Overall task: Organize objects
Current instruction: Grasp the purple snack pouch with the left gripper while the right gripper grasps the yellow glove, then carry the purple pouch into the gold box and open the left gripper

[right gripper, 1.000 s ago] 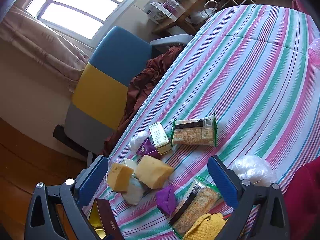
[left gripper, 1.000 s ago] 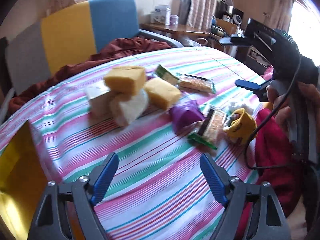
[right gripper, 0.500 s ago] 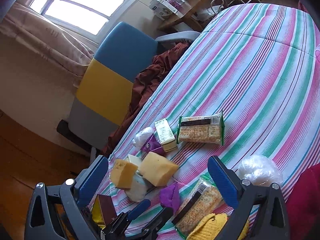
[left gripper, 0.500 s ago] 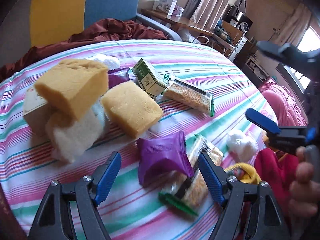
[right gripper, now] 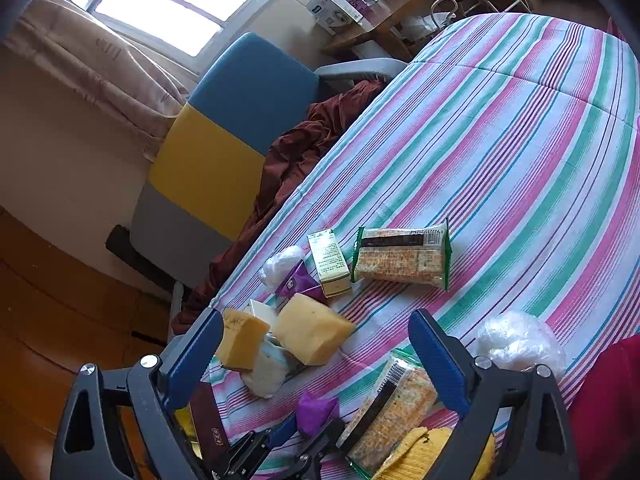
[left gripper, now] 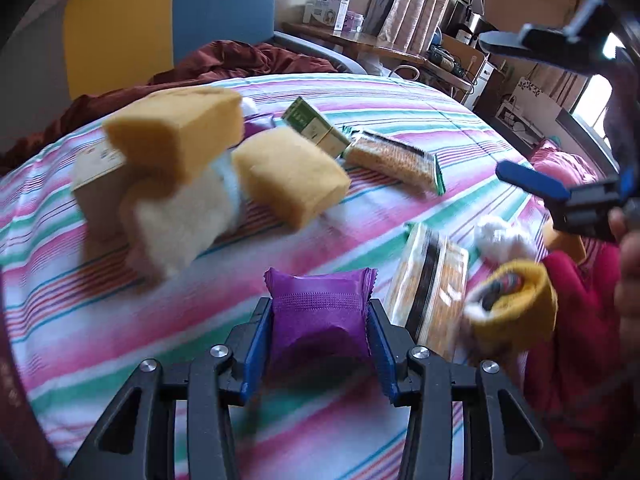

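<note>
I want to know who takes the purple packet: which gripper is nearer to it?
Left. The left gripper has just closed its jaws around the purple packet; the right gripper hangs open above and to its side, apart from it.

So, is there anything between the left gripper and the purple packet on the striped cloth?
Nothing visible. The left gripper has just been closing and its blue pads already sit against both sides of the purple packet. The cracker pack lies beside it, clear.
</note>
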